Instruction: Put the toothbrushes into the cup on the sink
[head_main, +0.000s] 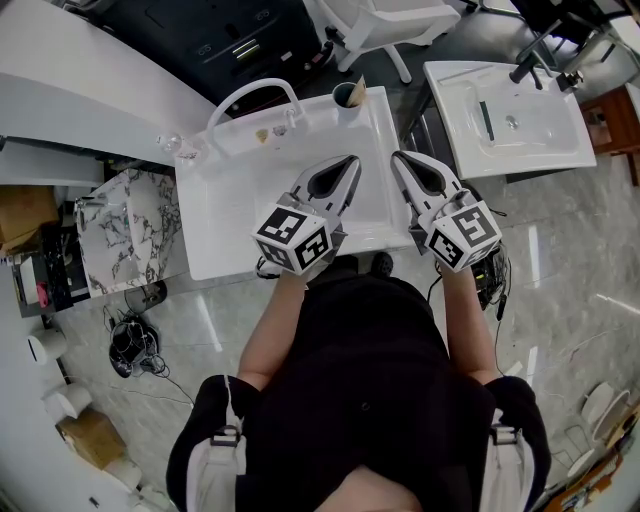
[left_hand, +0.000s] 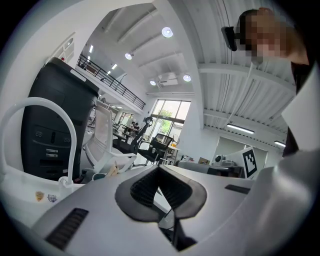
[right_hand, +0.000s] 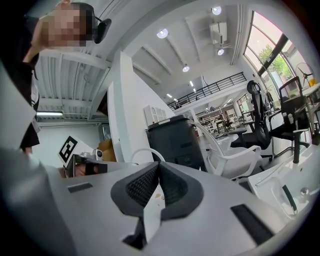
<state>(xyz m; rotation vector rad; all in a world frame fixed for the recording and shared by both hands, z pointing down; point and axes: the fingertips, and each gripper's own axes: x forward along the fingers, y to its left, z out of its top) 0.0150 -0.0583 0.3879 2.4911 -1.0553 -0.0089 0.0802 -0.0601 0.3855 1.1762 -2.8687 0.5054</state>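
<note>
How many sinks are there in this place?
2. The near sink is directly in front of the person, with a white arched faucet; the second sink stands farther right, near the head view's upper right corner.

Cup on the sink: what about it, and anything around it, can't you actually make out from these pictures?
Cup, head view: too small to tell what, if anything, stands in it.
Dark stick in the second sink, head view: too small to call a toothbrush.
Small bits by the faucet, head view: too small to name.
Near sink, head view: basin partly covered by the left gripper and right gripper.
</note>
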